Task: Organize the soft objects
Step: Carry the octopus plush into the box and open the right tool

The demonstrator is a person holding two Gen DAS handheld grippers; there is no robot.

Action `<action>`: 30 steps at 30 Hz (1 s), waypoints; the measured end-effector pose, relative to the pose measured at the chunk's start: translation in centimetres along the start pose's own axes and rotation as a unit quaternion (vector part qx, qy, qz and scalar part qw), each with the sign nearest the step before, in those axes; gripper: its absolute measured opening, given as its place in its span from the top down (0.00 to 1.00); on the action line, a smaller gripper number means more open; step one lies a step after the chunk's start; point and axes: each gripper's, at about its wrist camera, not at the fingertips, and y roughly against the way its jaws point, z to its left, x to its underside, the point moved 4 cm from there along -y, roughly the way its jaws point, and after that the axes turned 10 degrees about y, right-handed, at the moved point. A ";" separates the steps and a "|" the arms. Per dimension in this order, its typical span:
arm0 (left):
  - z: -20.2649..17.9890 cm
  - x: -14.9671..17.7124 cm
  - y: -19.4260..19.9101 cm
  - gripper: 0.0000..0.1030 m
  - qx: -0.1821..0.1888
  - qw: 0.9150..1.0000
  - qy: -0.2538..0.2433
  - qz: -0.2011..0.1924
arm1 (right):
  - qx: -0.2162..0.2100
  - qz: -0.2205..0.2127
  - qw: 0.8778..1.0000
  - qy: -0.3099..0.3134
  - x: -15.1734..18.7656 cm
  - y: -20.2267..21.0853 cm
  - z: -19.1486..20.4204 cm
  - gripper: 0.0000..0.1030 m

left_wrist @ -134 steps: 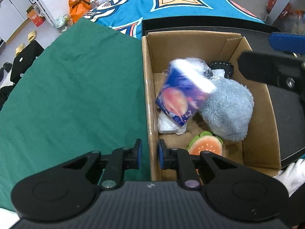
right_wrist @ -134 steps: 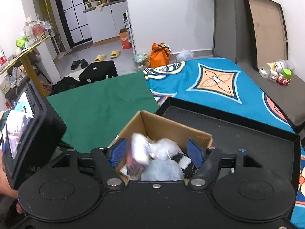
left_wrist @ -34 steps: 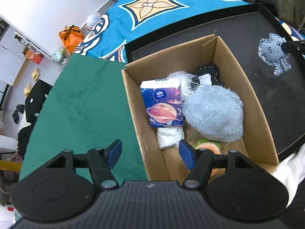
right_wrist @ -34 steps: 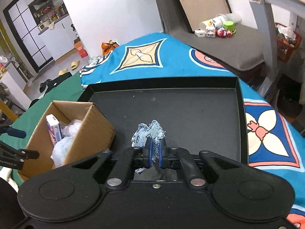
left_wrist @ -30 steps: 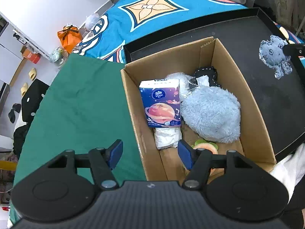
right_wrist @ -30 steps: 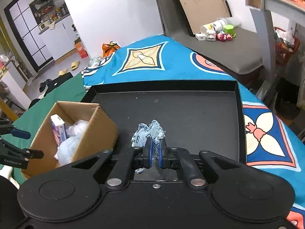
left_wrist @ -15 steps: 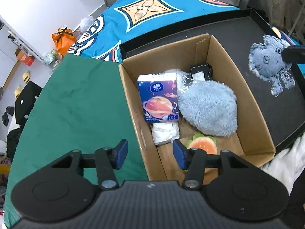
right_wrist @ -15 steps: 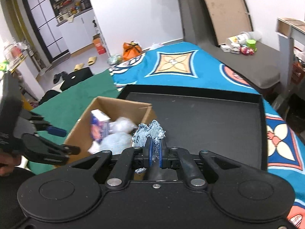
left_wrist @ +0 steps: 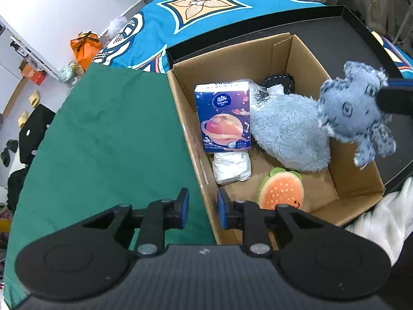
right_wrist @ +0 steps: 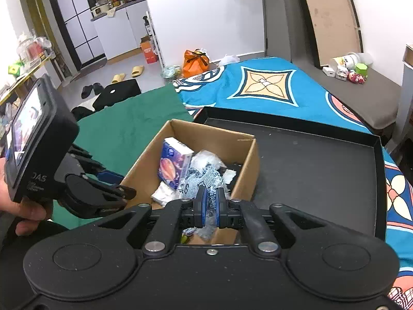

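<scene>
Octopus plushie (left_wrist: 353, 111) is dangling right over the cardboard box (left_wrist: 296, 46), pinched between the blue pads of the right gripper (right_wrist: 209, 204). It's a small floppy thing in faded blue-grey fabric with dark stitched rings for eyes and stubby legs hanging loose below the head. From the right wrist view it's mostly bunched up between the fingers, so the shape is hard to read there.

Down in the box, a bigger fuzzy blue plush (left_wrist: 289, 134) is taking up the middle, with a tissue pack (left_wrist: 223, 118) printed with a planet standing against the left wall. A white wrapped packet (left_wrist: 232, 166) is lying just below the tissue pack, and a little burger plush (left_wrist: 281, 190) is sitting near the front. Something black with white stitching (left_wrist: 280, 81) is tucked at the back, can't really tell what it is.

Left gripper (left_wrist: 202, 209) is hovering at the box's near-left wall with its fingers a narrow gap apart, gripping nothing. The box is sitting partly on a black tray (right_wrist: 322, 160), next to a green cloth (left_wrist: 108, 134).
</scene>
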 end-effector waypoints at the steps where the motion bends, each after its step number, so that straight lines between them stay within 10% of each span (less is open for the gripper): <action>1: 0.0 0.0 0.0 0.81 0.003 1.000 0.000 0.000 | 0.001 0.001 1.000 0.002 0.0 0.0 0.2 0.93; 30: -1.3 0.6 2.9 0.86 -0.001 0.998 -0.033 -0.050 | 0.048 0.008 0.997 -0.064 2.9 2.0 -0.4 0.64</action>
